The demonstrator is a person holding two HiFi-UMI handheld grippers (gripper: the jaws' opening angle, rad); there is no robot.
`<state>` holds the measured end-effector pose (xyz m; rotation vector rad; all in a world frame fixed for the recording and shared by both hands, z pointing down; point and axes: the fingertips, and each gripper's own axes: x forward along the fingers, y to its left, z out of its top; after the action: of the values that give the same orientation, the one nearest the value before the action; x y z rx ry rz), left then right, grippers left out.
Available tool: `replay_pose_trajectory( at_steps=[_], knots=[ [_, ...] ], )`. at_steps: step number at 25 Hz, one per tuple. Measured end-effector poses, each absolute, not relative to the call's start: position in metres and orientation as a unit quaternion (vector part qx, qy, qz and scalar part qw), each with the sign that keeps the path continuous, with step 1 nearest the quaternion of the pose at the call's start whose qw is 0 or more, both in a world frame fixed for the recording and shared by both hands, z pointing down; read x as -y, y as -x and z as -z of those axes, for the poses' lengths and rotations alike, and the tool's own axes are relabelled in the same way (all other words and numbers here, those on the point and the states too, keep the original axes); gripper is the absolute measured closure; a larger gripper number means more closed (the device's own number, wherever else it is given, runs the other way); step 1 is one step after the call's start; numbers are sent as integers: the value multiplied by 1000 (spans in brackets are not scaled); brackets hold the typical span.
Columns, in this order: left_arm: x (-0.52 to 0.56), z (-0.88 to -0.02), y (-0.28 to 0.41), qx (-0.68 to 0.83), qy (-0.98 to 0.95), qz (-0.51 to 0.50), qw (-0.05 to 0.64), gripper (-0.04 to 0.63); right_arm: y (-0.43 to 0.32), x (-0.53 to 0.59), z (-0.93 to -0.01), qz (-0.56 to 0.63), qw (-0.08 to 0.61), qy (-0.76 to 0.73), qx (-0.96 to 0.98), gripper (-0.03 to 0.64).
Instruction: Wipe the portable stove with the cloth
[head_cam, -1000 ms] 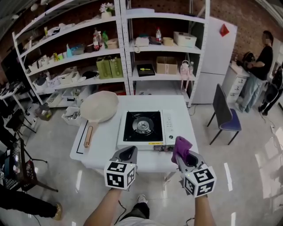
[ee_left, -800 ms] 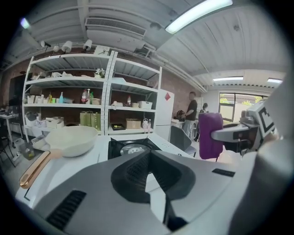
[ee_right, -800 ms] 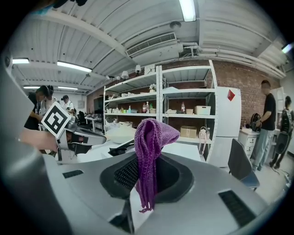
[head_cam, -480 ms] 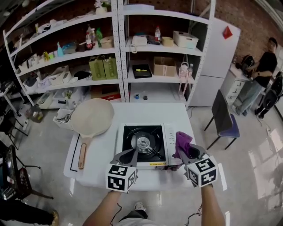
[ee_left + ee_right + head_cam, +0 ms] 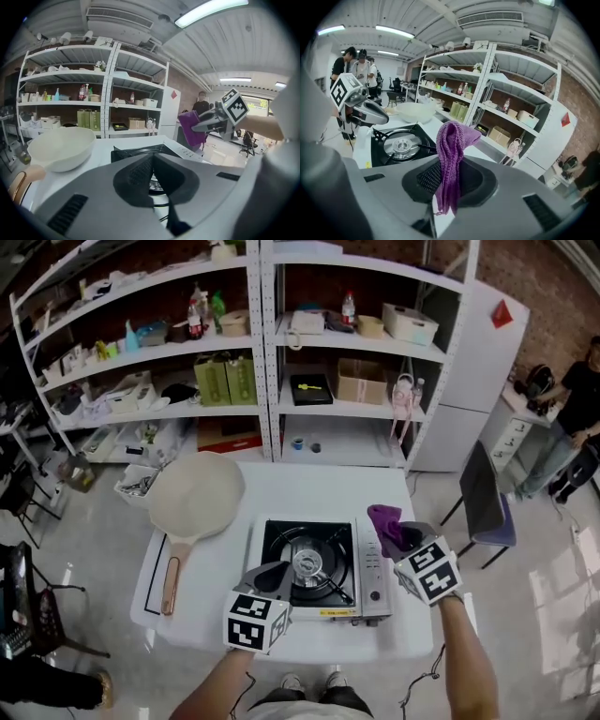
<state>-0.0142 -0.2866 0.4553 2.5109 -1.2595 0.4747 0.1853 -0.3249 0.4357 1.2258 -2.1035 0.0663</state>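
"Portable stove [image 5: 314, 568], where is it?"

"On the white desk [image 5: 319, 486] right in front of me, with the burner in the middle and the control strip along its right side. A pale pan [image 5: 195, 495] lies to its left, apart from it."

"And the cloth?"

"The purple cloth [image 5: 384, 521] is clamped in my right tool [image 5: 401, 540]. The jaws are shut on it and its ends hang loose. My left tool [image 5: 270, 573] has its jaws together with nothing between them."

"What has just changed?"

"1 second ago both tools hung at the near edge of the desk, short of the stove. Now my right tool has swung forward, so the cloth is at the stove's right side, by the control strip. My left tool has come up to the stove's front edge, near the burner. I have also stepped in and look down on the top more squarely."

"Is the cloth touching yet?"

"I cannot tell for sure. In the left gripper view it seems to hang just above the top, so I judge that wiping has not begun."

"So what does that mean?"

"The approach looks done. Next I'd lower the cloth onto the top and drag it across. The knit could snag on the pan supports, and a light stove may slide, so my left tool could steady it."
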Motion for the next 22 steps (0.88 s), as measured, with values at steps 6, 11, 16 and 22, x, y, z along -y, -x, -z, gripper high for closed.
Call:
replay_pose_trajectory(
  at_steps=[6, 11, 16, 22],
  knots=[
    [294, -461, 16, 480, -848, -170, 147, 592, -197, 368, -460, -7, 403, -418, 814, 546],
    [299, -458, 16, 521, -823, -165, 153, 592, -197, 399, -484, 15, 451, -361, 816, 545],
    [294, -463, 19, 553, -802, -163, 158, 592, -186, 408, -508, 43, 504, -296, 810, 545],
    [287, -468, 16, 569, -791, -155, 164, 592, -176, 395, -523, 51, 527, -245, 812, 545]
  ],
)
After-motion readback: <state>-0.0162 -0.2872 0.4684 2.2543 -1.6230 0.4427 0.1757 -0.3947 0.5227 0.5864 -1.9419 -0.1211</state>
